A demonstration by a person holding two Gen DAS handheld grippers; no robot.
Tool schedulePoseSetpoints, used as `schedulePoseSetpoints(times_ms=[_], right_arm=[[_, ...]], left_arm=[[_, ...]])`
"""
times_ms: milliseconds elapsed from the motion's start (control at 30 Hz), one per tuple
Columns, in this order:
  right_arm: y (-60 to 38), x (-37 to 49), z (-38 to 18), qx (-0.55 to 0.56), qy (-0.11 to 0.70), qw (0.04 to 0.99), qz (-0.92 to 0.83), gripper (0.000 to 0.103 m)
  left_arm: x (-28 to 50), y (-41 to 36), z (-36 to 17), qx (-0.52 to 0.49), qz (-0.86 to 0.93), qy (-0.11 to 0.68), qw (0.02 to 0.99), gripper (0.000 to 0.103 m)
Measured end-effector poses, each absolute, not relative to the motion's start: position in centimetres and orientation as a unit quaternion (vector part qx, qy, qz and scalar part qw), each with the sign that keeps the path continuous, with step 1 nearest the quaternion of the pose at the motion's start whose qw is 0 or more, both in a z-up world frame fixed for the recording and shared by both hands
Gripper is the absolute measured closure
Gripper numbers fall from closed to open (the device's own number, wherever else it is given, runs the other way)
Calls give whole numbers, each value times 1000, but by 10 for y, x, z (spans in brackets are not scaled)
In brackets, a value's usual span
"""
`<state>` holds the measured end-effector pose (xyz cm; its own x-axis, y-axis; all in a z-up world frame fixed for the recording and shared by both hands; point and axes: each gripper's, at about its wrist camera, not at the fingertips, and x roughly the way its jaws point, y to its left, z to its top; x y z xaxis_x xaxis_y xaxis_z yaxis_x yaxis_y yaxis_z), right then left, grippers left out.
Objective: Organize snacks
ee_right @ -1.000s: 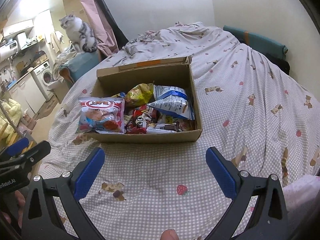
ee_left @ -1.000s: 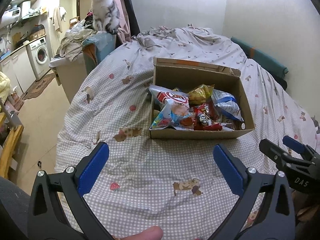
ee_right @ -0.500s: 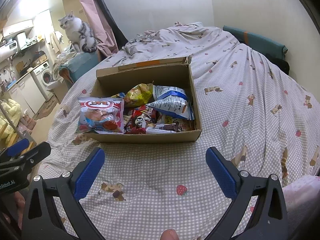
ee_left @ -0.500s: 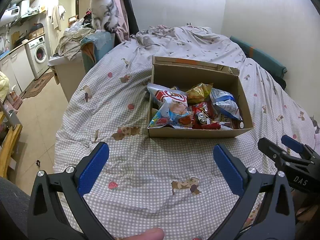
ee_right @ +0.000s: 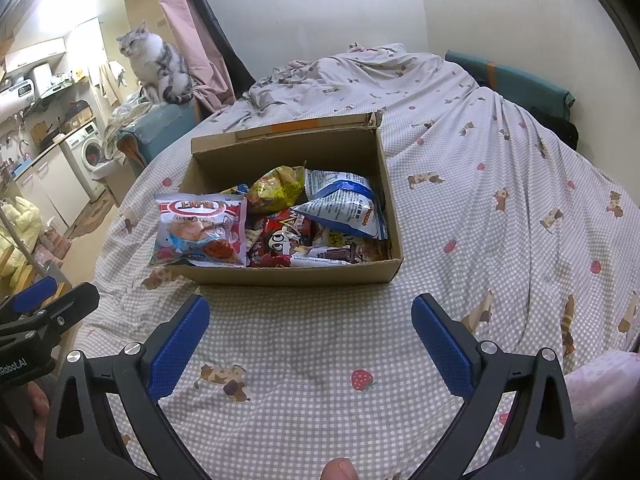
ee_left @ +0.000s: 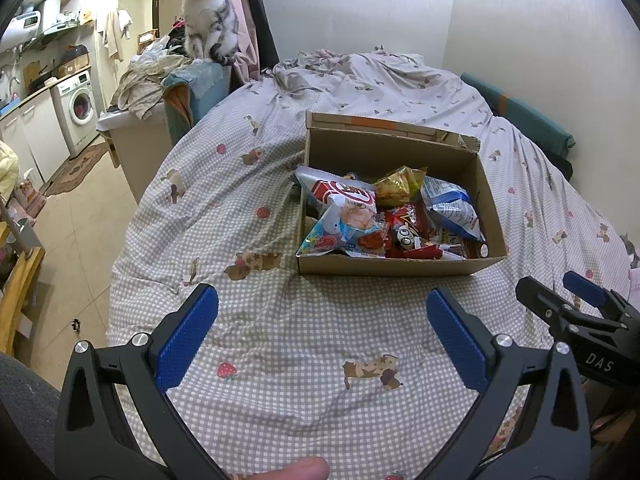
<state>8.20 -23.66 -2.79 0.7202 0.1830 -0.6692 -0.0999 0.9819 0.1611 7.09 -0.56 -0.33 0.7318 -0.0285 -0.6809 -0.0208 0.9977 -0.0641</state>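
Note:
An open cardboard box sits on the bed and holds several snack bags. A red-and-white shrimp flakes bag lies over its left rim. Beside it are a yellow bag, a blue-and-white bag and red packets. My left gripper is open and empty, in front of the box. My right gripper is open and empty, also in front of the box. Each gripper shows at the edge of the other's view.
The bed has a checked cover with a rumpled duvet behind the box. A grey-and-white cat sits on a pile at the bed's far left. A washing machine and floor lie to the left. A wall is at right.
The left gripper has drawn back slightly, so the box looks a bit farther. The right gripper has hardly moved. Both stay open.

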Motion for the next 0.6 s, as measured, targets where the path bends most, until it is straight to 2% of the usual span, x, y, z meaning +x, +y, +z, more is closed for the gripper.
schedulePoseSetpoints(times_ms=[600], right_arm=[[-237,82,-29,57,366,926,76,0]], left_arm=[[72,-5,-7,-41,-1,374,927,0]])
